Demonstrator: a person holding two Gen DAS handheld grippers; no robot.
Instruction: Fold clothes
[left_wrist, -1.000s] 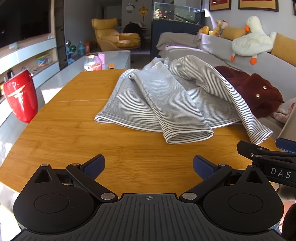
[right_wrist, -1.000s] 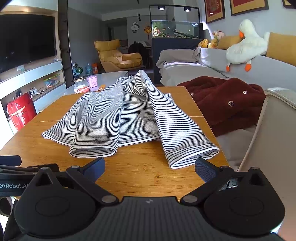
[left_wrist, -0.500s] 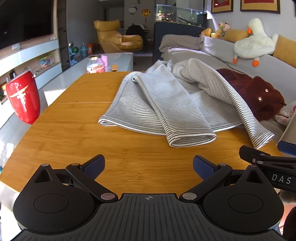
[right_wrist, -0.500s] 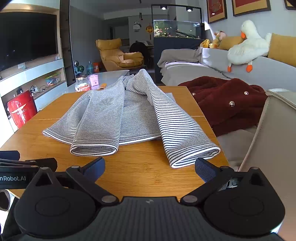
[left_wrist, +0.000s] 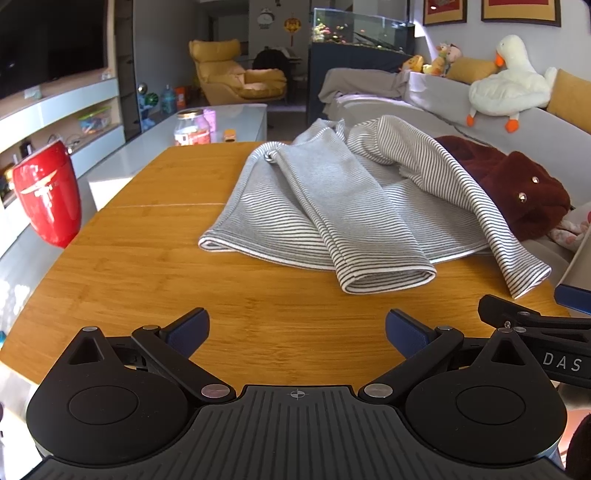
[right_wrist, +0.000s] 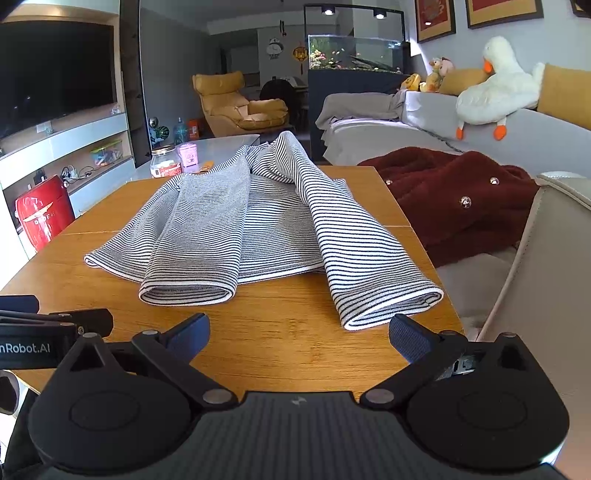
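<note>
A black-and-white striped garment (left_wrist: 332, 206) lies on the wooden table (left_wrist: 147, 266), both sleeves folded in over the body and pointing at me. It also shows in the right wrist view (right_wrist: 240, 229). My left gripper (left_wrist: 297, 332) is open and empty, above the near table edge, short of the left sleeve cuff (left_wrist: 388, 277). My right gripper (right_wrist: 299, 332) is open and empty, its right finger close to the right sleeve cuff (right_wrist: 391, 306). The right gripper shows at the right edge of the left wrist view (left_wrist: 535, 321).
A dark red fleece garment (right_wrist: 454, 195) lies on the sofa (right_wrist: 546, 133) right of the table. A beige chair back (right_wrist: 546, 280) stands at the near right. A red container (left_wrist: 48, 195) stands left of the table. A jar (left_wrist: 192, 129) sits on the white low table beyond.
Both grippers have moved slightly forward and towards the garment, which looks a little nearer. The garment has not moved. Both grippers stay open.
</note>
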